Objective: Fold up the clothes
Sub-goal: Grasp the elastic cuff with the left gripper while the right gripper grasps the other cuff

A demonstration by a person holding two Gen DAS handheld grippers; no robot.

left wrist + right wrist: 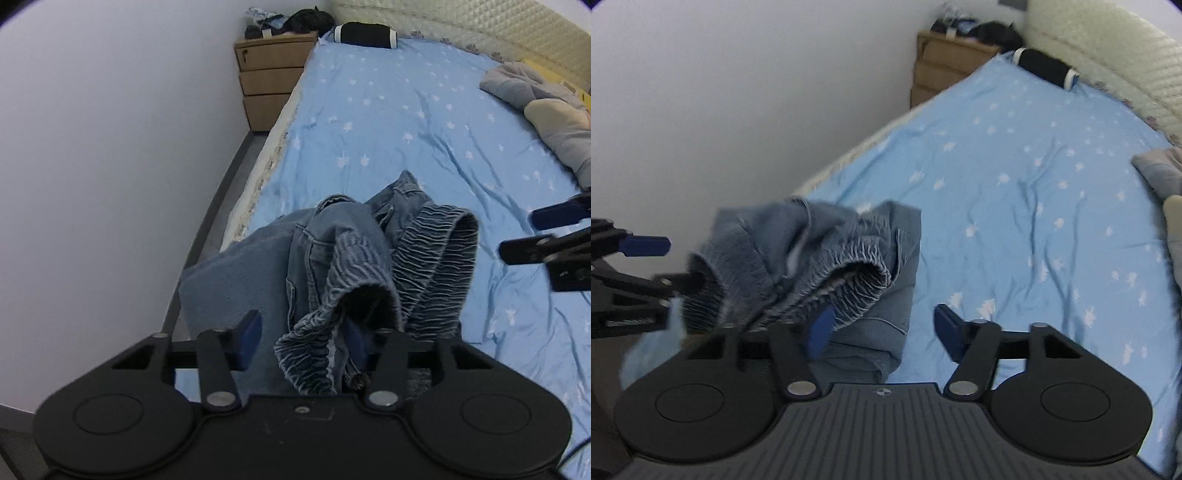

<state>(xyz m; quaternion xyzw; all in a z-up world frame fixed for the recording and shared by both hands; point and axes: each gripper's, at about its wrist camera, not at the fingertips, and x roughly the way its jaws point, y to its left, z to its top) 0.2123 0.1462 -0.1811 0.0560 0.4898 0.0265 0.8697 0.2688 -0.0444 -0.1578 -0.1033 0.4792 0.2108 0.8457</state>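
Blue denim pants (pixel 369 258) with an elastic waistband lie bunched at the near left corner of the bed; they also show in the right wrist view (pixel 820 258). My left gripper (pixel 303 338) is open, and the waistband drapes over its right finger (pixel 356 341). It also shows at the left of the right wrist view (pixel 668 262). My right gripper (pixel 882 328) is open, its left finger (pixel 822 330) under the waistband's edge. It also shows at the right edge of the left wrist view (pixel 524 236).
The bed has a light blue star-print sheet (pixel 406 122). A black bolster (pixel 365 35) lies at its head by a cream headboard (pixel 461 26). Grey clothes (pixel 546 107) are piled at the right. A wooden drawer unit (pixel 273 81) stands by the white wall.
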